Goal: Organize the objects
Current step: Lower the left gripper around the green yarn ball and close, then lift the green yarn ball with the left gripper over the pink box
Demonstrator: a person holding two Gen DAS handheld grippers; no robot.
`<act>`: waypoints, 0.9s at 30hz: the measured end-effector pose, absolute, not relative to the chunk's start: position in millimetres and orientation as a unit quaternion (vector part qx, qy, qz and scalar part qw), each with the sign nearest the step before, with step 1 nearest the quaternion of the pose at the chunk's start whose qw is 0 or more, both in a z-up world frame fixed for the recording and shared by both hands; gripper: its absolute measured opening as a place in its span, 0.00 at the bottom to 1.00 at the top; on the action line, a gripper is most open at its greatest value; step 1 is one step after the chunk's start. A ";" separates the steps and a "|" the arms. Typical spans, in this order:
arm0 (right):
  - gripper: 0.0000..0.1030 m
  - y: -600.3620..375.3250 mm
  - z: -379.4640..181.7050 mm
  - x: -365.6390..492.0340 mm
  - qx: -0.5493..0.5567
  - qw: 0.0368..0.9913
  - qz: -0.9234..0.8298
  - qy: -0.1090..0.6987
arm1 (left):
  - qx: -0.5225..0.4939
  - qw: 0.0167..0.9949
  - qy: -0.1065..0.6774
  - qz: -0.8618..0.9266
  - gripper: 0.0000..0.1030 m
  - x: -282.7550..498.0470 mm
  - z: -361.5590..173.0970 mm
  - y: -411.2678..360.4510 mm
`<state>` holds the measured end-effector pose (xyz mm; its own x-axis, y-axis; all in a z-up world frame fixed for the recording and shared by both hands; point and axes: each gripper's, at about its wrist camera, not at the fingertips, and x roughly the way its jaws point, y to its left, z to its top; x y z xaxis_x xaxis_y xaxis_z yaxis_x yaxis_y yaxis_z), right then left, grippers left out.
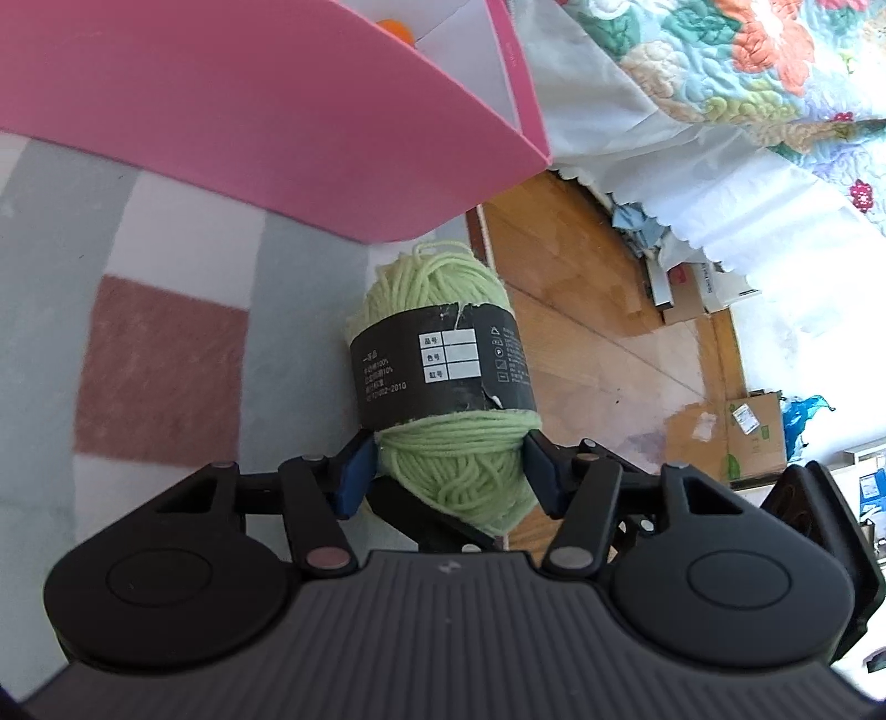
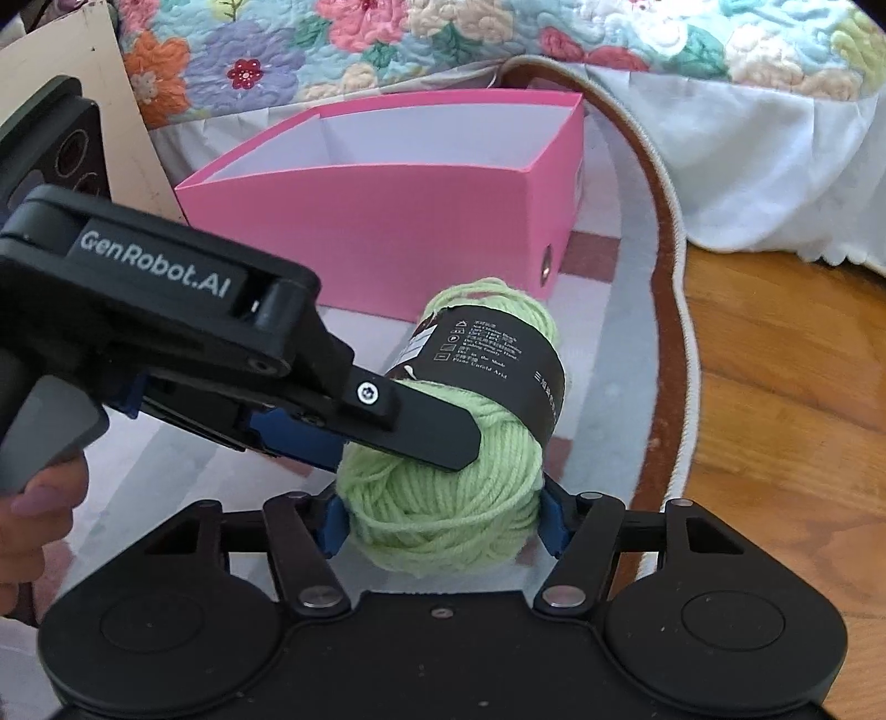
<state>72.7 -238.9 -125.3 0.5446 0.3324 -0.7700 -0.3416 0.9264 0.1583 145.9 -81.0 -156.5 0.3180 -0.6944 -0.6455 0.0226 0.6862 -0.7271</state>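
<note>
A quilted floral bedspread (image 2: 443,39) with a white scalloped skirt hangs down across the far side of the scene, above a wooden floor (image 2: 786,421) and a pale checked rug (image 1: 166,354) with grey, white and dusty-red squares and a brown-and-white border. On the rug stands an open pink storage box (image 2: 387,243) with a white interior; in the left wrist view something orange (image 1: 394,29) shows just inside its rim, too little of it visible to name. Cardboard boxes (image 1: 747,437) sit on the floor near the bed skirt. Just in front of the box, lifted off the rug, is a skein of light green yarn (image 2: 443,498) wrapped in a black paper label (image 2: 498,365) with white printing. Both grippers are clamped on the near end of this skein, below the label. The right gripper (image 2: 440,523) squeezes it from either side with its blue pads pressed into the strands. The left gripper (image 1: 449,477) comes in from the left of the right wrist view, its upper black finger (image 2: 421,432) lying across the top of the yarn, and its own camera shows its blue pads (image 1: 351,476) biting into both sides of the same end. A hand (image 2: 33,509) with pale-painted nails holds the left gripper's handle.
</note>
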 end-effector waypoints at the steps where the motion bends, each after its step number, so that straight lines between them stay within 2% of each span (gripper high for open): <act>1: 0.66 -238.2 -124.3 72.8 0.001 0.876 0.192 0.441 | -0.313 0.749 0.535 -0.236 0.54 143.9 -154.5 -79.9; 27: 0.67 -196.0 -85.8 41.9 -0.008 0.859 0.235 0.454 | -0.284 0.760 0.547 -0.207 0.53 100.6 -110.7 -47.8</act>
<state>41.9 -196.0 -85.8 0.4765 0.3970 -0.7844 -0.4107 0.8894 0.2006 100.6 -47.8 -110.7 0.3166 -0.6250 -0.7136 0.0047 0.7533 -0.6577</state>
